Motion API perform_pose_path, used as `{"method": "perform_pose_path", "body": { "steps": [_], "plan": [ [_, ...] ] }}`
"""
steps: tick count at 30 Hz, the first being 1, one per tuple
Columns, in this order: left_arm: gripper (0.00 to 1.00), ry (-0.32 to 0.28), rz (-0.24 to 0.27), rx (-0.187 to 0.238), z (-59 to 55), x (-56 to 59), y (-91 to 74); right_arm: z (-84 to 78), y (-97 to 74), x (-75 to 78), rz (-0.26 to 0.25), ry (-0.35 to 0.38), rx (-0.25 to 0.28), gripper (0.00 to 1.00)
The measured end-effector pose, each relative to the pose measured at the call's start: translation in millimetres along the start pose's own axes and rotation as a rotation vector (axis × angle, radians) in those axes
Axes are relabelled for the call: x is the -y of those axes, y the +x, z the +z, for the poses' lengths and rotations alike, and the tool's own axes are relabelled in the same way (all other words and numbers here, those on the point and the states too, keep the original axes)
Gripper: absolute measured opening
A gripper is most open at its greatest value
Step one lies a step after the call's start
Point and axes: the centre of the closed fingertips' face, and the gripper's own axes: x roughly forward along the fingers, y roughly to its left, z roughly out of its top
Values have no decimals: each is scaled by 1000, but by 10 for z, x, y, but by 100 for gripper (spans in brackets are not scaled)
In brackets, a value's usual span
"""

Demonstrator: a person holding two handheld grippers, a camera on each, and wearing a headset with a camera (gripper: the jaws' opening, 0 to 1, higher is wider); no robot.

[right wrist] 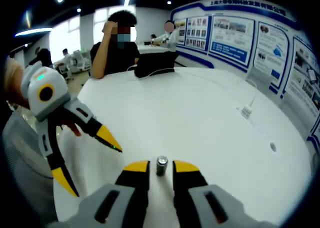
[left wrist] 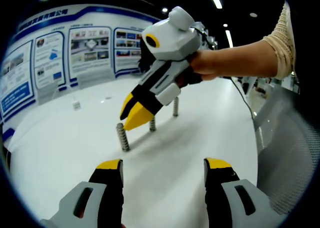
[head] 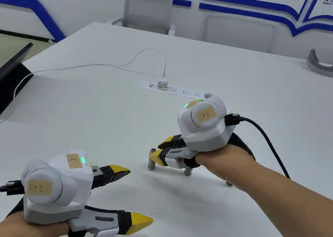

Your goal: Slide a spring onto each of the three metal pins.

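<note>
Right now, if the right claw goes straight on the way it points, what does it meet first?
The right claw would meet the metal pin first; it stands upright between the tips, apparently very close.

Left gripper (left wrist: 163, 164) jaws apart over white table (left wrist: 75, 138); right gripper (left wrist: 131, 114) tips close beside nearest spring-wrapped pin (left wrist: 122, 137).

My head view looks down on the broad white tabletop (head: 93, 107). Both gripper views skim it, sharing spring-wrapped metal pins (left wrist: 122, 137).
</note>
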Motion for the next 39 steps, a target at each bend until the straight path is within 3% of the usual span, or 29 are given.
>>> {"method": "perform_pose_path", "body": {
  "steps": [23, 39],
  "plan": [
    [73, 2, 16, 11, 60, 2, -8, -196, -424, -190, -17, 24, 53, 22],
    [76, 0, 15, 14, 69, 7, -4, -511, -701, -251, -50, 67, 49, 23]
  ]
}}
